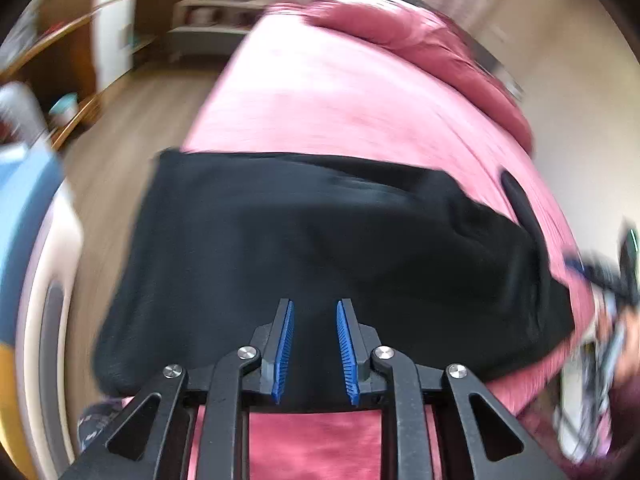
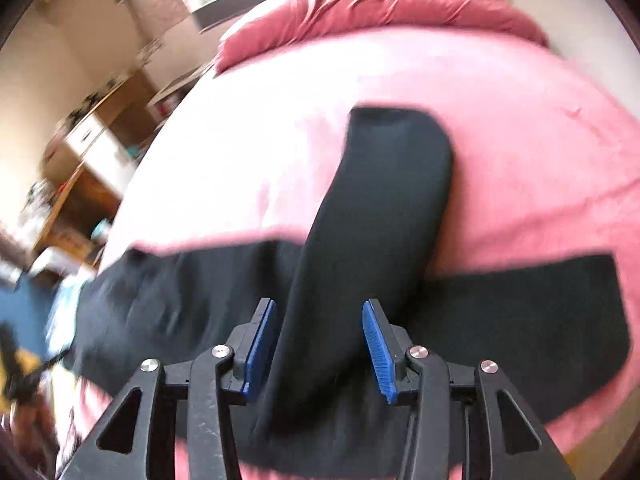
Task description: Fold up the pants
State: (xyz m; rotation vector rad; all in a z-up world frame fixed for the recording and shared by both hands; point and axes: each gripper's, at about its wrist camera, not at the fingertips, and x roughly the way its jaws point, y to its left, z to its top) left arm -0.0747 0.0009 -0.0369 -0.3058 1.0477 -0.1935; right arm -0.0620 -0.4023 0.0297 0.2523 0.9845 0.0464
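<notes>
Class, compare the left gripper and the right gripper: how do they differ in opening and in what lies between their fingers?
The left gripper has a narrower gap; the right gripper is spread wider. Nothing stands between the left gripper's fingers, only flat pants beyond them; a raised strip of the pants runs between the right gripper's fingers, ungripped. Both are open, with blue pads, over the pink bed.
</notes>
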